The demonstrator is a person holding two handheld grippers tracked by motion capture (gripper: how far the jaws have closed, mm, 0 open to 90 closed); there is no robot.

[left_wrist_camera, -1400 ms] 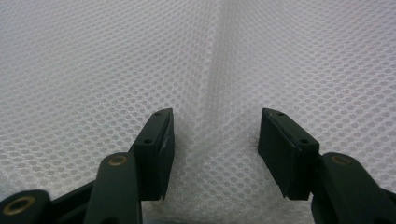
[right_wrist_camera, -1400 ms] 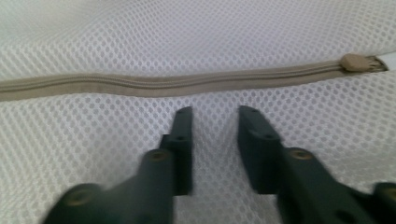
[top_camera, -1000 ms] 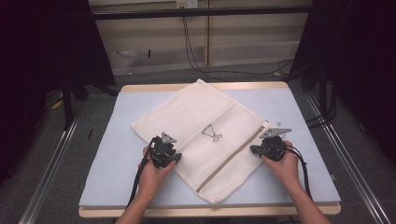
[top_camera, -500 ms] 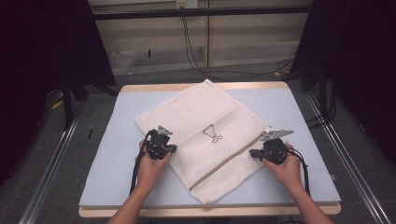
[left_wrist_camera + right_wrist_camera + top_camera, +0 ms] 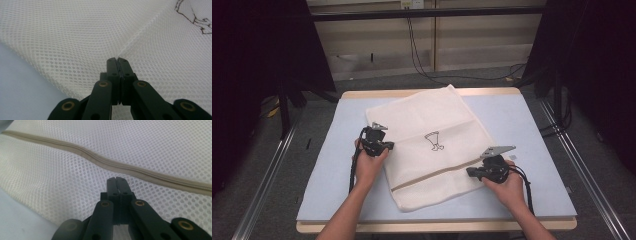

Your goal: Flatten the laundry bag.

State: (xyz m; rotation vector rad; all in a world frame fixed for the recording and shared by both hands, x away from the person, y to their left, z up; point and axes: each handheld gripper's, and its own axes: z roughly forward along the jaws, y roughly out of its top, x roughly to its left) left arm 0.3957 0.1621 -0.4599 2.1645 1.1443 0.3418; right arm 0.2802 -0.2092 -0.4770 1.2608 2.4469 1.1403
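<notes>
From above, the white mesh bag is lying flat on the table, turned diagonally, its long axis running from far centre toward the near edge, with bare room on both sides. The left gripper is pinching its left edge; the right gripper is pinching beside the zipper.

Left gripper view: jaws are pressing fully together on a fold of mesh.

Right gripper view: jaws are clamping mesh just below the zipper.

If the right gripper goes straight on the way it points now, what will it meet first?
Probably the beige zipper of the white mesh bag. The right gripper, shut, lies over the mesh, and the zipper crosses just ahead of its fingers. Depth is unclear, so it may first rub the mesh.
</notes>
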